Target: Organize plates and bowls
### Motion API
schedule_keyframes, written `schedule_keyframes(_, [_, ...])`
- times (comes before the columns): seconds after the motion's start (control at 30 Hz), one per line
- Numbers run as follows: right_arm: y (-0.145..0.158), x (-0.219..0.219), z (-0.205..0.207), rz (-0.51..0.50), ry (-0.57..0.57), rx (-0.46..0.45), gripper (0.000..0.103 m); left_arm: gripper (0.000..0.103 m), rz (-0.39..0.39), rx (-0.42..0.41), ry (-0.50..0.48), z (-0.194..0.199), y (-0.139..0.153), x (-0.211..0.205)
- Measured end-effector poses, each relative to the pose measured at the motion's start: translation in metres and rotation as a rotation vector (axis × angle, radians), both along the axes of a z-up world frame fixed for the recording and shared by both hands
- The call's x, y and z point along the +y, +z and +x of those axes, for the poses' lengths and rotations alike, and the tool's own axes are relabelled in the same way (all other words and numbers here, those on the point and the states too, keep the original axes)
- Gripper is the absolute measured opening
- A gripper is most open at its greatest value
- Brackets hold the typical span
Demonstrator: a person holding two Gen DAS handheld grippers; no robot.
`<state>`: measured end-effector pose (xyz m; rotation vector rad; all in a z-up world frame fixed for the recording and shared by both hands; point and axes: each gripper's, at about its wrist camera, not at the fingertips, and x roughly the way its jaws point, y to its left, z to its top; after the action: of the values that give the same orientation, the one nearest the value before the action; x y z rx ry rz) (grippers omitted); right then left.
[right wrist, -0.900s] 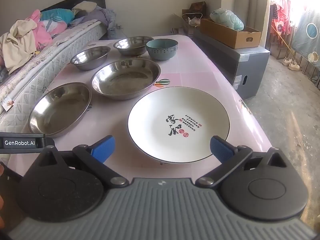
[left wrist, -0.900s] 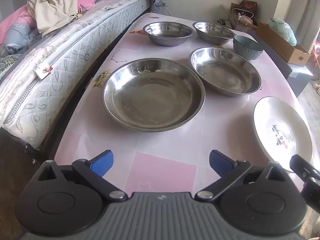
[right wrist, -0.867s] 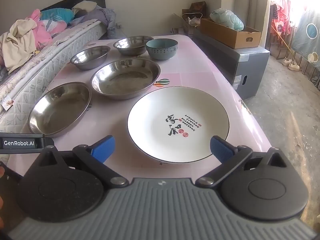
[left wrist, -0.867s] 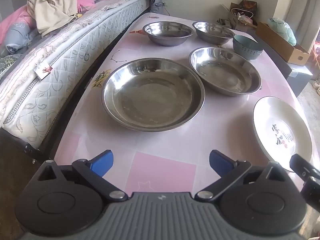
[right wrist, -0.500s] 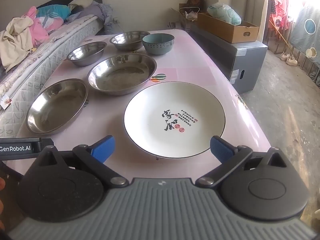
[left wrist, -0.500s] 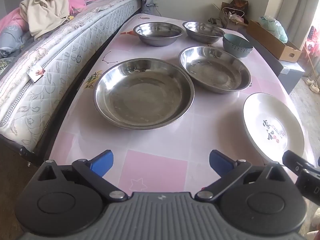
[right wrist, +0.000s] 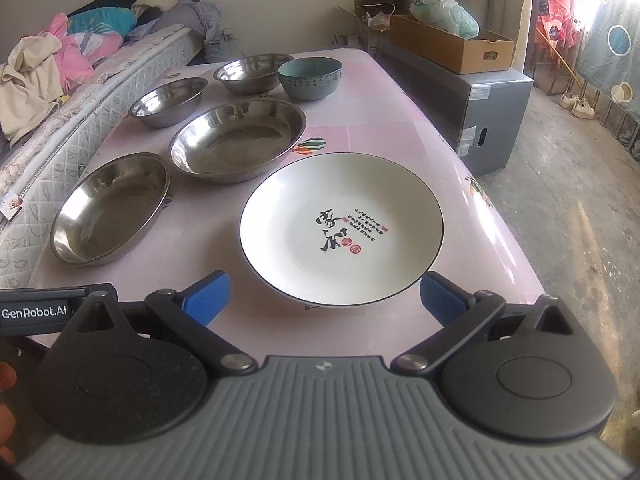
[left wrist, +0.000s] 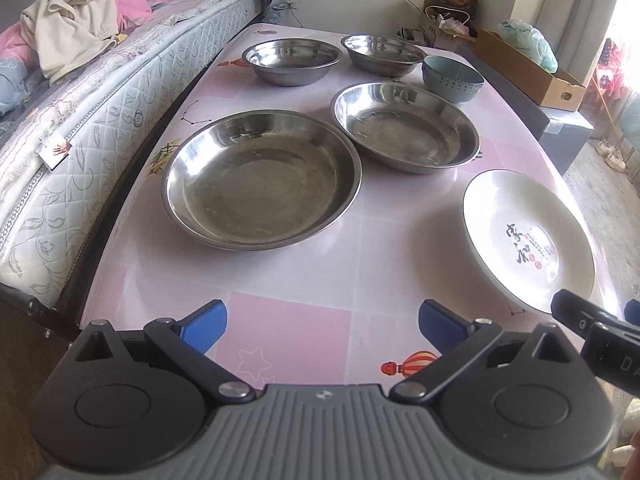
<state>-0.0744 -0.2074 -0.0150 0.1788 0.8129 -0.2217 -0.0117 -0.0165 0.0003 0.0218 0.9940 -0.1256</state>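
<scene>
A: What was nearest to the cameras?

B: The two tools. The left gripper (left wrist: 322, 328) hung above the near edge of the pink table (left wrist: 296, 332), with its blue pads spread wide and nothing between them. The right gripper (right wrist: 324, 296) was also spread wide and empty. Its pads stood at the two sides of the near rim of the white plate (right wrist: 340, 228), a little apart from it, not touching.

A: And where was this plate?

B: It lay flat on the table at the near right corner, with black writing and red stamps in its middle. In the left view the same plate (left wrist: 528, 240) was at the right side, and a black part of the right tool covered a little of its near rim.

A: What came behind it?

B: To the left of the plate lay a large steel plate (left wrist: 260, 178), close to the table edge beside the mattress (left wrist: 80, 120). Just behind it and to the right was a second steel plate (left wrist: 406, 126); their rims were very near, but I could not tell if they touched.

A: And at the far end?

B: Two steel bowls, the left steel bowl (left wrist: 292, 60) and the right steel bowl (left wrist: 384, 54), and next to them a blue-green bowl (left wrist: 452, 78). All stood upright and separate. Beyond the table, on the right, an open cardboard box (right wrist: 452, 44) sat on a grey cabinet (right wrist: 480, 116), and clothes (left wrist: 80, 32) were piled on the bed.
</scene>
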Motion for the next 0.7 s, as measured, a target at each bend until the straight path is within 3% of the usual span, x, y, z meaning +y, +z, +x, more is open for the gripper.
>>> schedule_keyframes(0.7, [-0.0014,-0.0020,0.0004,-0.002,0.007,0.017,0.102,0.103,-0.010,0.021,-0.039,-0.0031,-0.0049,-0.0059])
